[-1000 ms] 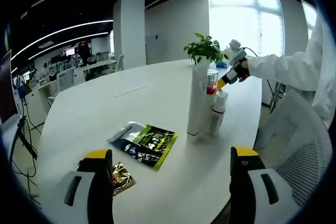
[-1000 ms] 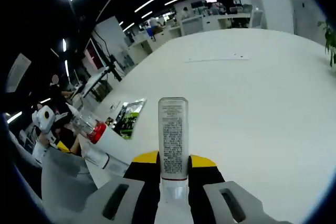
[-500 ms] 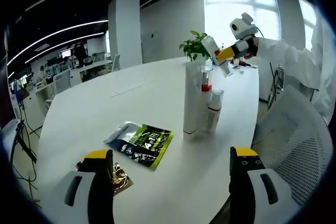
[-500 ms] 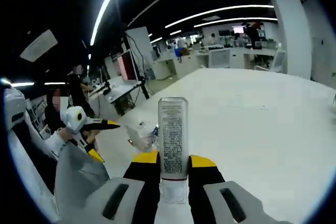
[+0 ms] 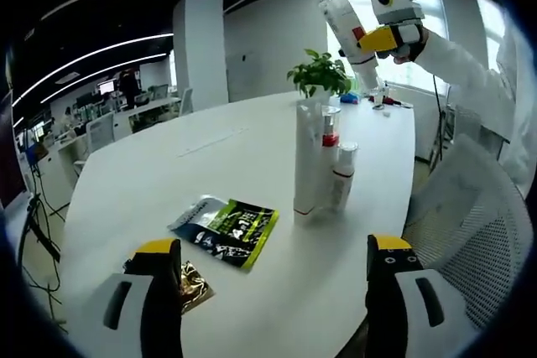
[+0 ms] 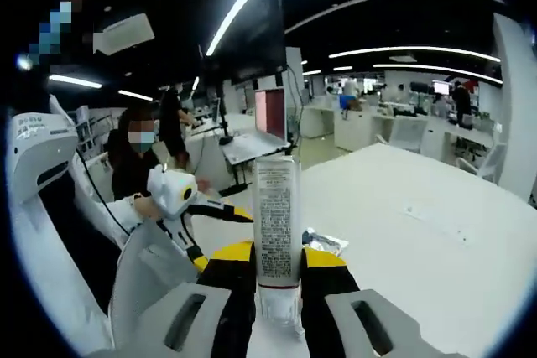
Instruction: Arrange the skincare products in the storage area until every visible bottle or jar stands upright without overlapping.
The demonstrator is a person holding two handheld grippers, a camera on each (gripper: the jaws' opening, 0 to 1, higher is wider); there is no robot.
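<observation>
Three products stand upright close together on the white table (image 5: 168, 182): a tall white tube (image 5: 306, 161), a bottle with a red collar (image 5: 330, 137) and a small white bottle (image 5: 342, 179). My left gripper (image 5: 273, 246) hovers open near the table's front edge, well short of them, with nothing between its fingers. My right gripper (image 5: 379, 39) is raised high at the upper right, shut on a white tube (image 5: 343, 19) that tilts up and to the left. In the right gripper view that printed tube (image 6: 277, 222) rises between the shut jaws of my right gripper (image 6: 277, 259).
A green and black sachet (image 5: 226, 228) and a gold foil packet (image 5: 194, 283) lie flat in front of the left gripper. A potted plant (image 5: 319, 76) stands behind the products. A mesh chair (image 5: 470, 232) is at the right. Desks and people fill the office behind.
The right gripper has risen from beside the standing products to well above them, carrying the white tube, and its view has swung toward the person. The left gripper has stayed put.
</observation>
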